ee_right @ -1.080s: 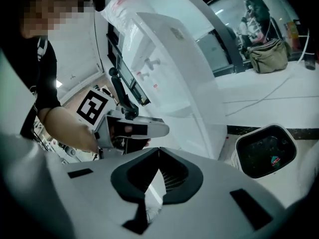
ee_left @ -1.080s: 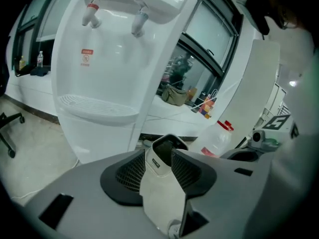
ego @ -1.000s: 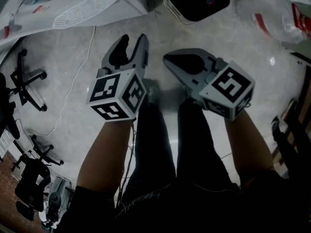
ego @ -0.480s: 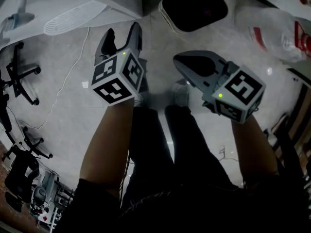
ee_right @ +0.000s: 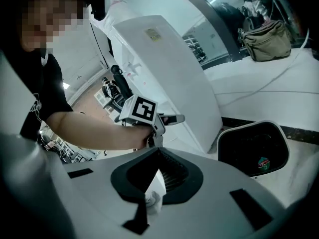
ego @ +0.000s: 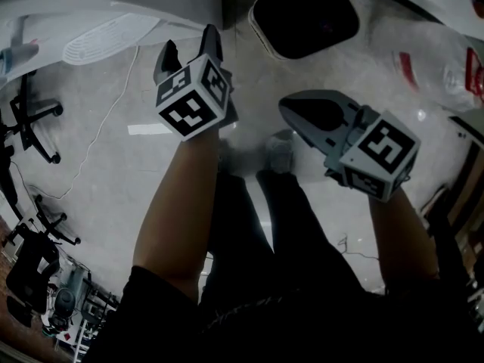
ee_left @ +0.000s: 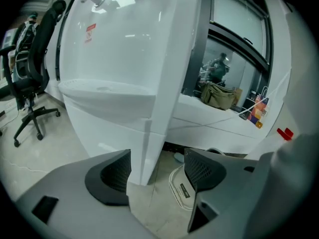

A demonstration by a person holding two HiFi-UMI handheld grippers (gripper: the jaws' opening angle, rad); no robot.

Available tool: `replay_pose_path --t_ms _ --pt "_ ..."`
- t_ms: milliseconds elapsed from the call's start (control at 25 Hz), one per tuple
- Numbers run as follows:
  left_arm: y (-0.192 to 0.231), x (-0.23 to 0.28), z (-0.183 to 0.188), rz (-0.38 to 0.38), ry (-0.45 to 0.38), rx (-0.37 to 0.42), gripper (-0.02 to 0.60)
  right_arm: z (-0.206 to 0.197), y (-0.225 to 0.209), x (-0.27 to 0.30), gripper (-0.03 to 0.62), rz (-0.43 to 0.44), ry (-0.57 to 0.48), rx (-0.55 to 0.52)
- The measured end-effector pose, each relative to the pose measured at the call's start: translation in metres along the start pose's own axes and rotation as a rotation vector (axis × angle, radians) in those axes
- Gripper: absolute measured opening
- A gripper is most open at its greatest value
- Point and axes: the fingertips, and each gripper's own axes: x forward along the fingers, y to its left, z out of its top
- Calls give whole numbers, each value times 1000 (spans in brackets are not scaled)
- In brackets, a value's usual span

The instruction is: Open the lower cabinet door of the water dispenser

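Both tongs were close to the water dispenser [ee_left: 124, 59]. The left tongs [ee_left: 157, 166] had just been opening and stood wide. The dispenser's front corner sat between the pads but was not touched. The right tongs [ee_right: 159, 176] were pinched together on nothing, further from the dispenser. The lower cabinet door [ee_left: 99, 128], under the dispenser's drip tray [ee_left: 104, 88], looked closed. The pads could grab the smooth corner, not the door's edge, and slip off. Only the left gripper view showed the door. The head view showed the dispenser from above and the bin [ego: 302, 17] beside it.
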Motion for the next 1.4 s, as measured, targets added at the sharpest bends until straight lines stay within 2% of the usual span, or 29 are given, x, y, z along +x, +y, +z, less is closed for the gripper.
replay_pose_path --t_ms 200,440,840,1040,1120,1240,1400 --pt "10 14 0 66 -14 -48 316 -13 -1 0 12 8 16 20" --pt "22 22 4 98 -22 -44 316 -16 -2 0 12 4 26 24" --pt "31 28 6 141 -29 -139 314 -16 -1 1 12 27 12 40" --pt "33 29 5 152 -6 -140 313 -14 -1 1 12 31 14 34" --pt "34 28 6 151 0 -115 309 -13 -1 1 12 28 18 32" --pt "33 27 9 144 3 -66 279 -12 -1 0 12 20 26 29" --pt "31 27 10 137 5 -74 245 -12 -2 0 12 12 35 26"
